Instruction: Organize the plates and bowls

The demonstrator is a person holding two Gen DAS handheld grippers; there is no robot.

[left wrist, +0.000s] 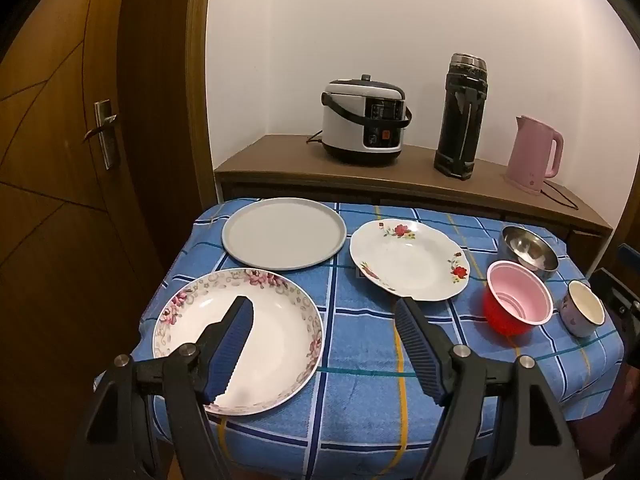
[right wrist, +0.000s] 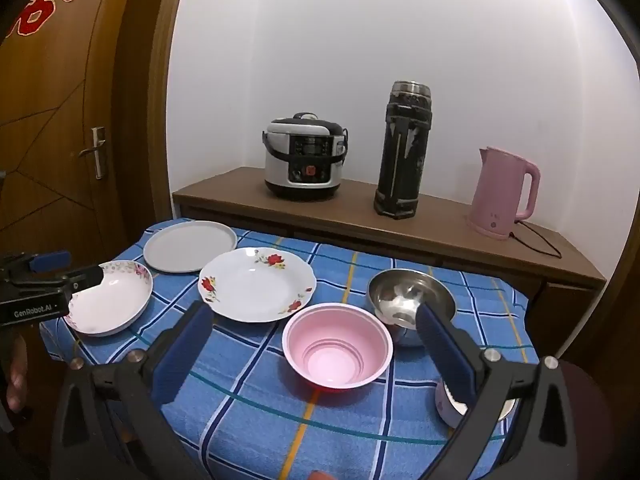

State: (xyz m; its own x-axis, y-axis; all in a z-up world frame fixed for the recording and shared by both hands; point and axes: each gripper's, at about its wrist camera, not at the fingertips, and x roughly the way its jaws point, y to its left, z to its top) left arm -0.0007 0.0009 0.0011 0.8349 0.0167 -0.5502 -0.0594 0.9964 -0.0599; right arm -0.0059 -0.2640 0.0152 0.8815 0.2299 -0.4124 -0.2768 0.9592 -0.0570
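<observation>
The red plastic bowl with a pink inside (right wrist: 337, 356) sits empty on the blue checked counter (right wrist: 256, 408). Behind it stands a steel bowl (right wrist: 404, 294), left a rose-printed white plate (right wrist: 256, 286). Both the left gripper (left wrist: 324, 320) and right gripper (right wrist: 312, 322) gape wide, holding nothing.

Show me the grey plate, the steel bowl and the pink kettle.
grey plate (left wrist: 284, 236): left wrist view, on its flat centre.
steel bowl (right wrist: 400, 294): right wrist view, on its inner wall.
pink kettle (right wrist: 500, 196): right wrist view, on its body.
</observation>
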